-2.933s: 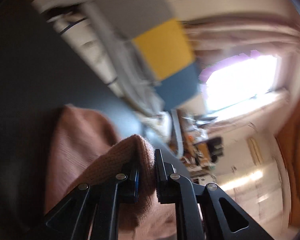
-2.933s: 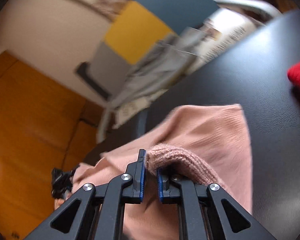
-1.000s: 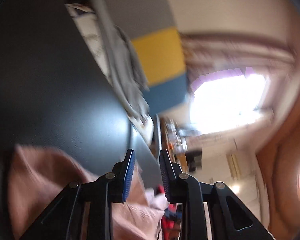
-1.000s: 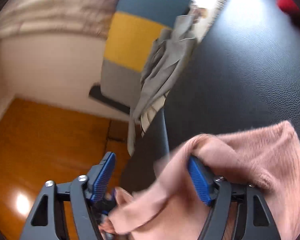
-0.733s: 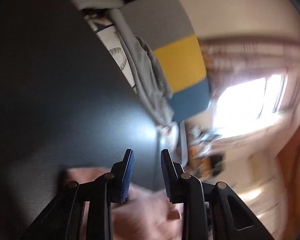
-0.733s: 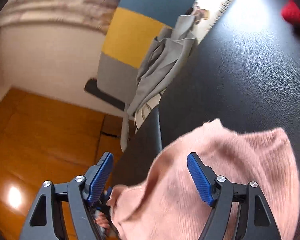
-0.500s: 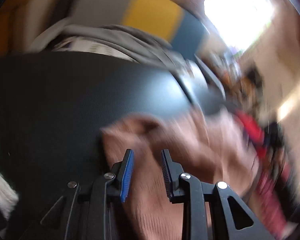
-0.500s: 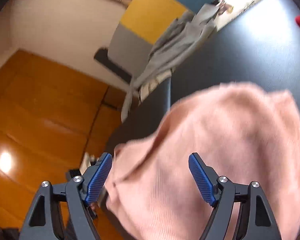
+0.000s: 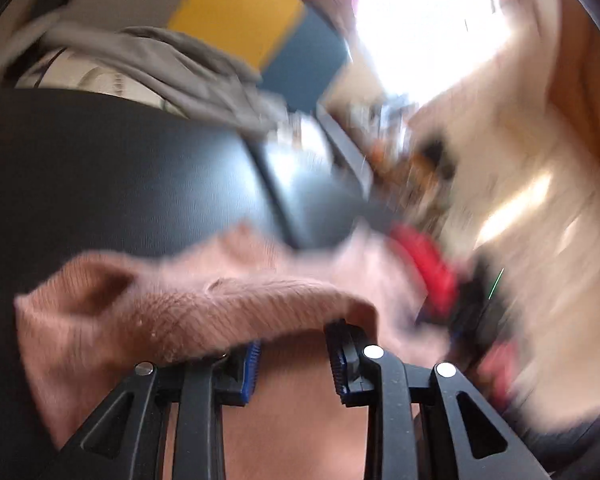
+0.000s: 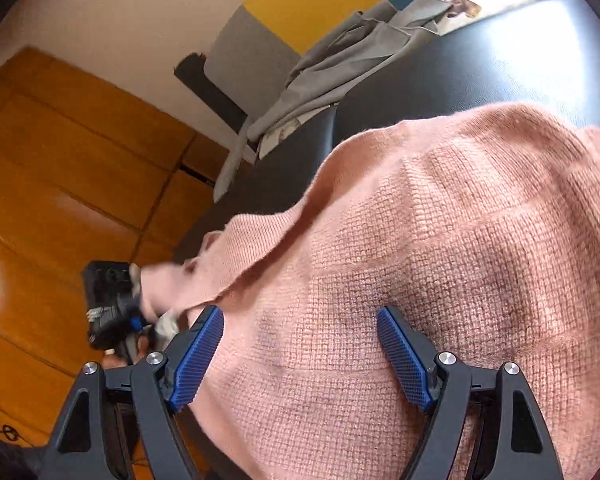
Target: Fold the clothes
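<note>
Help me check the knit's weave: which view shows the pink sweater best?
The right wrist view: the sweater fills it, sharp, with stitches clear between the open right gripper. The left wrist view is motion-blurred, showing only a bunched fold over the open left gripper.

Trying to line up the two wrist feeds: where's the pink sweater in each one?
Left wrist: the pink sweater fills the lower left, a fold draped over the left gripper.
Right wrist: it fills the right and bottom, under the right gripper.
Shared landmark: the grey garment beyond the black table.
</note>
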`<state>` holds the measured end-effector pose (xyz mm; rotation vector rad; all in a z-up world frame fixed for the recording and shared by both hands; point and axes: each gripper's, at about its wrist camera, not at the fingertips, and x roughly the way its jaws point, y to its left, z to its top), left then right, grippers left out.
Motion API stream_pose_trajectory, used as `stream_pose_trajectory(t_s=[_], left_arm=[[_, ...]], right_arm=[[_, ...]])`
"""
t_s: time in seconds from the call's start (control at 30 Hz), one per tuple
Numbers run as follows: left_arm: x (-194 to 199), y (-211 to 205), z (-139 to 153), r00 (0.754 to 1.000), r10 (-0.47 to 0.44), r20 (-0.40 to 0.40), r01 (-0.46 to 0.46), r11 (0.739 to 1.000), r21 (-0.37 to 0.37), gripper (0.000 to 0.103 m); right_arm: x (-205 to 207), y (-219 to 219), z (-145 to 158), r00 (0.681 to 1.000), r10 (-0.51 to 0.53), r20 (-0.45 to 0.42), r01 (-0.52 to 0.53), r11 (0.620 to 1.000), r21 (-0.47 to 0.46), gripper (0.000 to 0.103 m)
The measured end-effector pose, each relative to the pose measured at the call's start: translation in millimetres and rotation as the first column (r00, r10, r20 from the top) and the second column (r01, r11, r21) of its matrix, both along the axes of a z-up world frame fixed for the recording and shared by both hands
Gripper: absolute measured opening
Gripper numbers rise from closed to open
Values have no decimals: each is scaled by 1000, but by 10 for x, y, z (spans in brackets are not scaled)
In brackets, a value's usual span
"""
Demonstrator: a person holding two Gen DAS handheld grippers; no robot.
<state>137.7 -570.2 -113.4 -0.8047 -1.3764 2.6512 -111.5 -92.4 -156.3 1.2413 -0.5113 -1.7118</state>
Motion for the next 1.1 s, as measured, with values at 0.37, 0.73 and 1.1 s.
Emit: stream_pose_trajectory(t_s=[0.37, 0.73, 1.1], left_arm=[[1097, -259, -111, 972, 182, 150, -172, 982, -76, 34], [1303, 84, -413, 977, 56, 205, -39, 996, -85, 37], [1362, 300, 137, 997, -68, 43, 71, 995, -65, 5]], right_arm=[[13, 129, -47, 1000, 2, -2, -2, 999, -53, 80], [203, 581, 189, 995, -100, -16, 100, 995, 1, 85], [418, 832, 345, 988, -64, -138, 96, 967, 237, 85]])
